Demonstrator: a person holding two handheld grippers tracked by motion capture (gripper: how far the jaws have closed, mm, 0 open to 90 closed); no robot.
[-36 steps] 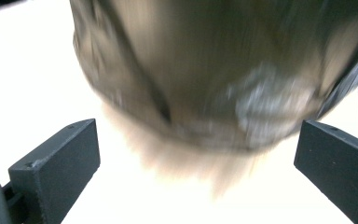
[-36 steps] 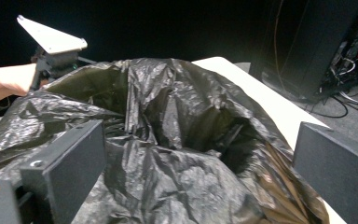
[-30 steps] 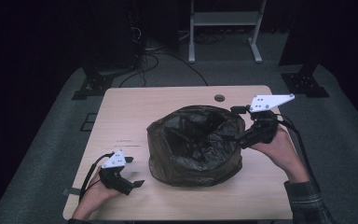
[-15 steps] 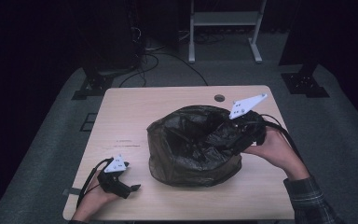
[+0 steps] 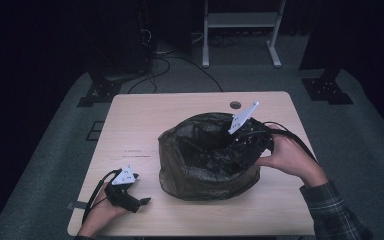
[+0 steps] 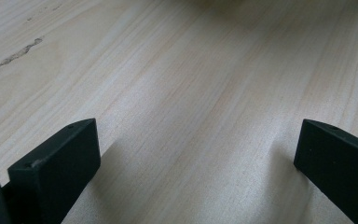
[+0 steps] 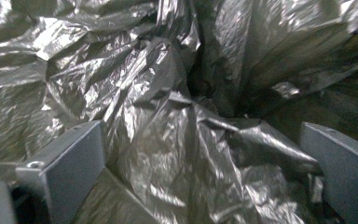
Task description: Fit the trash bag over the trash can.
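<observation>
Crinkled plastic bag (image 7: 177,140) between spread jaws — bare wooden table (image 6: 191,93) elsewhere

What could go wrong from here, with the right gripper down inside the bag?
The right gripper is open with crumpled black bag film between its jaws; closing may pinch loose folds and tear them. The left gripper rests open on the table, apart from the bag, so nothing steadies it and it may drag or collapse.

No readable text, labels or numbers anywhere, perhaps lost to dim light
</observation>
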